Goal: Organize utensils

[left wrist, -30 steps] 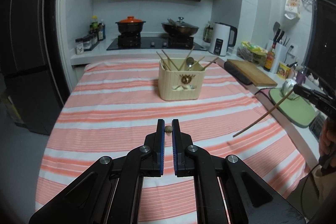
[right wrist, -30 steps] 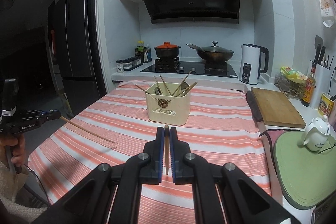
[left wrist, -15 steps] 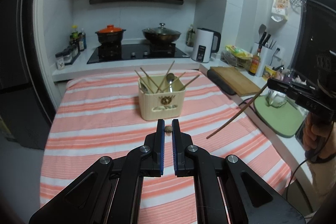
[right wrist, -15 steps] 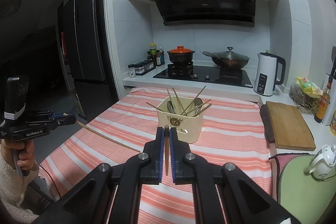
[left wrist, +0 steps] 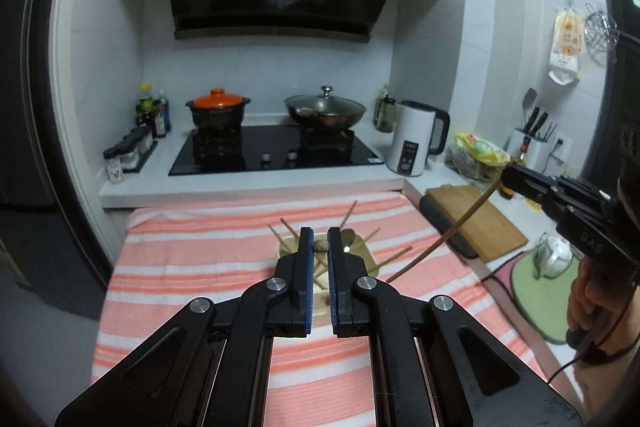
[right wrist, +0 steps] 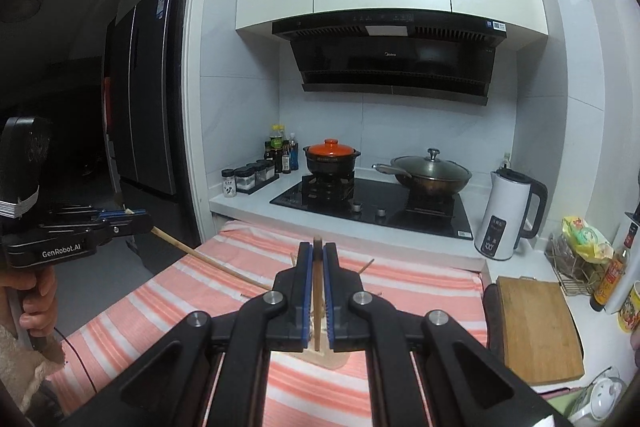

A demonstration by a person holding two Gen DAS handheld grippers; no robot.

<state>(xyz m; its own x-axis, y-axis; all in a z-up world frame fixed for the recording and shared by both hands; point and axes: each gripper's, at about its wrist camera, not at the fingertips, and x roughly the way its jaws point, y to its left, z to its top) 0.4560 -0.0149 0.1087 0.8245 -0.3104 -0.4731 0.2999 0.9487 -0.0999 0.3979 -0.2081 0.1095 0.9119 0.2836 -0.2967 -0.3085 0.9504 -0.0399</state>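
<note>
My left gripper (left wrist: 320,233) is shut on the end of a wooden chopstick (left wrist: 320,246), seen end-on between the blue pads. My right gripper (right wrist: 318,247) is shut on a second chopstick (right wrist: 317,287) that runs down between its jaws. Each shows in the other's view: the right gripper (left wrist: 505,179) with its chopstick (left wrist: 440,239) slanting down to the left, the left gripper (right wrist: 147,223) with its chopstick (right wrist: 208,259) slanting down to the right. The cream utensil holder (left wrist: 372,263), with several chopsticks and a spoon, stands on the striped cloth, mostly hidden behind the jaws. Both chopstick tips point toward it.
The striped tablecloth (left wrist: 192,251) covers the table. Behind it a hob (left wrist: 272,151) carries an orange-lidded pot (left wrist: 218,109) and a wok (left wrist: 325,111). A white kettle (left wrist: 416,139), a cutting board (right wrist: 536,327), a teapot (left wrist: 554,255) and a dark fridge (right wrist: 144,115) surround it.
Both grippers rose and moved in toward the holder, each still holding its chopstick. The holder slid from the mid-table distance to just under the jaws in both views.
</note>
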